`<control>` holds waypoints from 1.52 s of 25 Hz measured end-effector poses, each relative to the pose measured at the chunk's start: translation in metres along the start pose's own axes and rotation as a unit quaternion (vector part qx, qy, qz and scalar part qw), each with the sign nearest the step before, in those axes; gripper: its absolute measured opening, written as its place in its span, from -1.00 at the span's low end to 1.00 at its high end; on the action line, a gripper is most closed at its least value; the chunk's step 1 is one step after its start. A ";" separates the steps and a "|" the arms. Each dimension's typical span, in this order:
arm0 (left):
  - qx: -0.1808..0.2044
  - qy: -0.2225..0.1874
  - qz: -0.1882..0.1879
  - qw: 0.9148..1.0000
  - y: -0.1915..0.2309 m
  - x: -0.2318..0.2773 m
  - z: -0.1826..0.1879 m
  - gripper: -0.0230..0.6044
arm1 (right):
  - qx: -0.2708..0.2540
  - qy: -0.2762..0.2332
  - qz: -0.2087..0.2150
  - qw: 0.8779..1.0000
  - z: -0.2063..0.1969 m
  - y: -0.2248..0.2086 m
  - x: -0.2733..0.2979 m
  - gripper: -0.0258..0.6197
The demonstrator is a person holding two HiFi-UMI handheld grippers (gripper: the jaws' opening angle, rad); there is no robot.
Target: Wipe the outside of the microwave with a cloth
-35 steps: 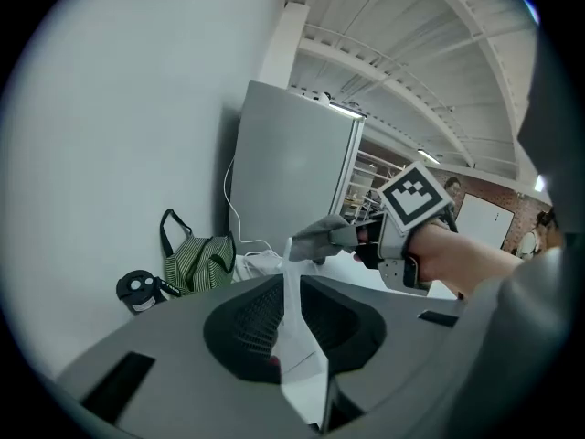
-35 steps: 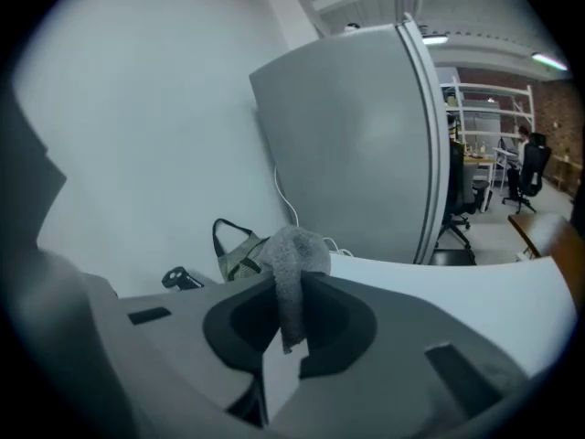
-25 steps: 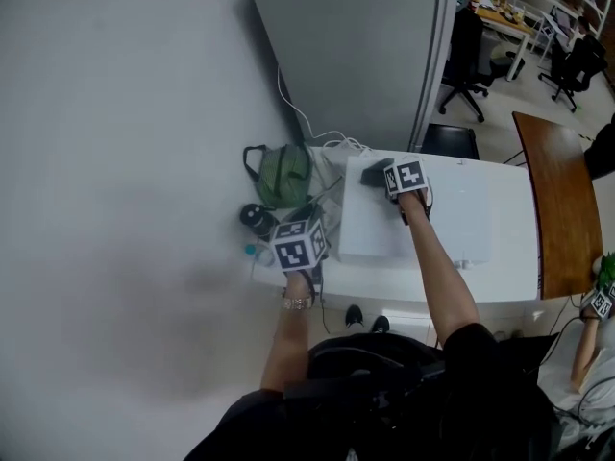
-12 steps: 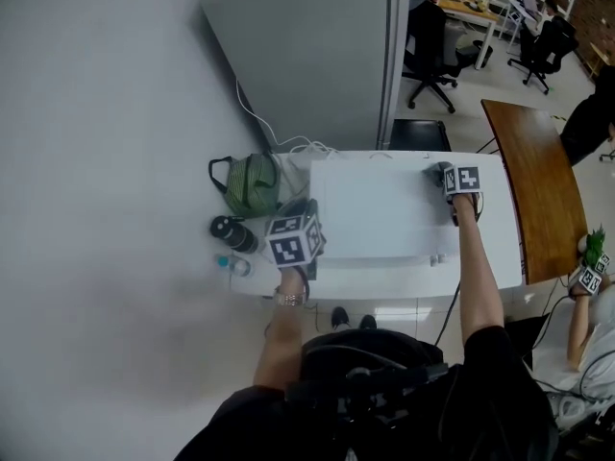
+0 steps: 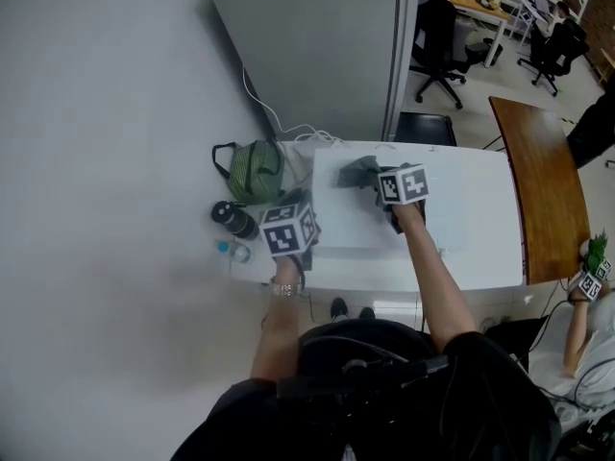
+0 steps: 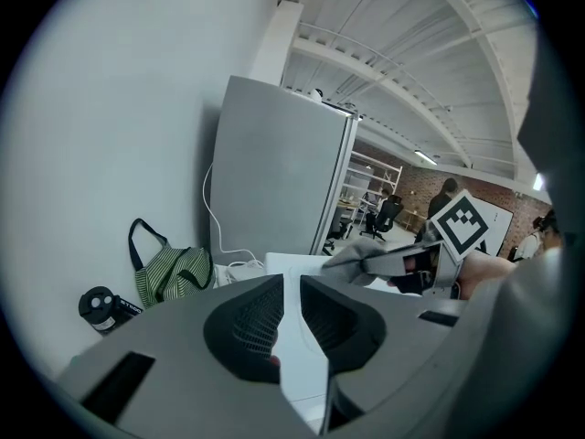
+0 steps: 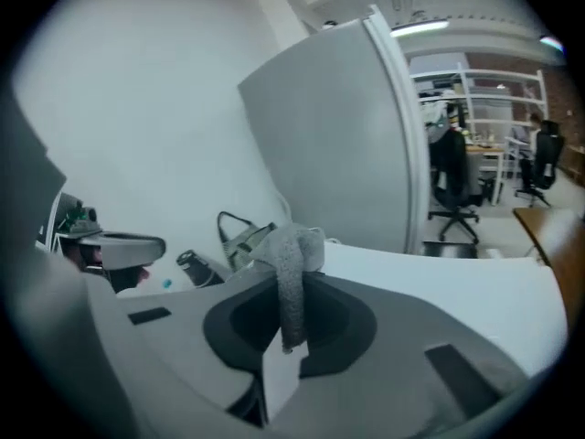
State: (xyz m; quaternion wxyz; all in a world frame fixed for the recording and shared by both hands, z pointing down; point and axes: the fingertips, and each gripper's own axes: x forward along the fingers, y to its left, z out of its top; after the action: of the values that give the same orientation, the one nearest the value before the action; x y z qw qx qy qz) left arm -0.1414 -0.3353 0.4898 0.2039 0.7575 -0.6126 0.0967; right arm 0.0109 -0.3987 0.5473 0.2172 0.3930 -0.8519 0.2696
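The white microwave (image 5: 346, 221) shows its flat top on a white table (image 5: 480, 257) in the head view. My right gripper (image 5: 371, 177) is shut on a grey cloth (image 5: 353, 170) and presses it on the top's far left part. In the right gripper view the cloth (image 7: 292, 262) hangs bunched between the jaws of that gripper (image 7: 289, 302), over the white top (image 7: 439, 273). My left gripper (image 5: 307, 217) hovers at the microwave's left front corner. Its jaws (image 6: 291, 286) are shut with nothing in them. The left gripper view also catches the cloth (image 6: 353, 256).
A green striped bag (image 5: 258, 171), a black bottle (image 5: 233, 219) and a small blue-capped bottle (image 5: 236, 251) stand left of the microwave. White cables (image 5: 312, 139) run behind it to a grey cabinet (image 5: 317, 46). A wooden table (image 5: 543, 181) and office chairs (image 5: 437, 41) lie to the right.
My right gripper swept the cloth to the right end of the microwave top, then back to its far left part. The left gripper has stayed at the left front corner.
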 end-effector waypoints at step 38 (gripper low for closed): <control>0.010 0.029 -0.030 0.999 -0.029 0.007 -0.014 -0.72 | -0.007 0.035 -0.003 0.999 -0.048 0.002 -0.027 -0.84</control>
State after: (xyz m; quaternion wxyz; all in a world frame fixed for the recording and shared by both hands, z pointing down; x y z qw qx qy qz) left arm -0.1103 -0.3304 0.4994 0.2172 0.7742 -0.5826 0.1189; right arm 0.0327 -0.3520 0.5678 0.2503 0.3842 -0.8444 0.2769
